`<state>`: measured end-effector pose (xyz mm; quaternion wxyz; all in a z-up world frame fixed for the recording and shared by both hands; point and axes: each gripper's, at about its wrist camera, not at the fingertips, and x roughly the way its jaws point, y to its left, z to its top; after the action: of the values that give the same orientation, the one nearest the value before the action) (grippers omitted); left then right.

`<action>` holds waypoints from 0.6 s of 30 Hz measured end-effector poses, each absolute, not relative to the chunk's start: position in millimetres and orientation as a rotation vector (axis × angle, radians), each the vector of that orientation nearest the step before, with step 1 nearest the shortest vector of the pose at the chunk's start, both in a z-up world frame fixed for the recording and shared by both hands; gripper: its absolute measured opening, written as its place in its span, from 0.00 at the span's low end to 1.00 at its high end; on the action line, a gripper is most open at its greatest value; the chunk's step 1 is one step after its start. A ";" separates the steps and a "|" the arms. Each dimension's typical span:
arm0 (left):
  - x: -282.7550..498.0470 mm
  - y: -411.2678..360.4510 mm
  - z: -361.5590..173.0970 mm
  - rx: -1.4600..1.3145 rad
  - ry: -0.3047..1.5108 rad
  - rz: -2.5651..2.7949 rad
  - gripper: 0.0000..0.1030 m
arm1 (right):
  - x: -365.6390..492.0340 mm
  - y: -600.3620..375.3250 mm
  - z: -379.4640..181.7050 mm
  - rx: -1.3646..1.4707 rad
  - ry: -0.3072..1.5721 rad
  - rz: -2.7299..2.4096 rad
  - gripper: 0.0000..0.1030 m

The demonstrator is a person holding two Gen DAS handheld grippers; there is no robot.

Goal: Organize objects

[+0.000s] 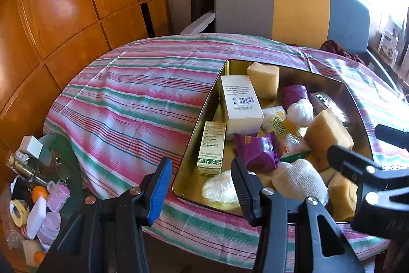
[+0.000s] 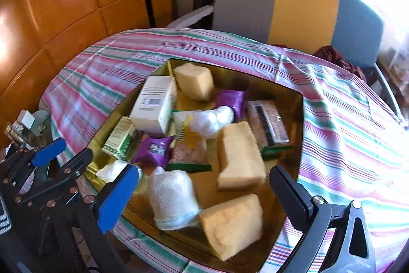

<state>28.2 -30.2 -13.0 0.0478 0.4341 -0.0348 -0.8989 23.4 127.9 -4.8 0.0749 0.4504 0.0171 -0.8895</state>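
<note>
A gold metal tin [image 1: 204,106] [image 2: 296,124] sits on the striped tablecloth and holds a white box [image 1: 241,104] [image 2: 153,104], a small green box [image 1: 211,147] [image 2: 120,138], purple snack packets [image 1: 257,151] [image 2: 153,149], yellow sponges [image 1: 328,132] [image 2: 240,155], a rolled white towel [image 1: 300,179] [image 2: 172,197] and white bags. My left gripper [image 1: 202,187] is open and empty over the tin's near left corner. My right gripper [image 2: 202,196] is open and empty above the towel and sponges; it also shows at the right in the left wrist view [image 1: 358,145].
The striped cloth [image 1: 133,104] [image 2: 345,140] covers the table. A side table at the lower left [image 1: 35,183] holds bottles, tape and small items. A grey, yellow and blue chair back [image 1: 288,7] [image 2: 294,4] stands behind the table. Wooden panels [image 1: 64,4] fill the left.
</note>
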 end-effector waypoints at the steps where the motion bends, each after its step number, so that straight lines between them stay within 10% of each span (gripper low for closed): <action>1: 28.0 -29.2 -12.7 1.332 -0.113 -2.731 0.47 | 23.2 130.0 -4.4 1.354 0.046 -2.675 1.00; 18: 15.4 -24.2 -5.9 1.375 -0.145 -2.679 0.47 | 22.7 138.9 2.7 1.466 -0.012 -2.818 1.00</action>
<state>15.4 -24.2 -5.9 0.0633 0.4552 -0.0480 -0.8868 22.7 138.9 2.7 -0.0172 0.4615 -0.0036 -0.8870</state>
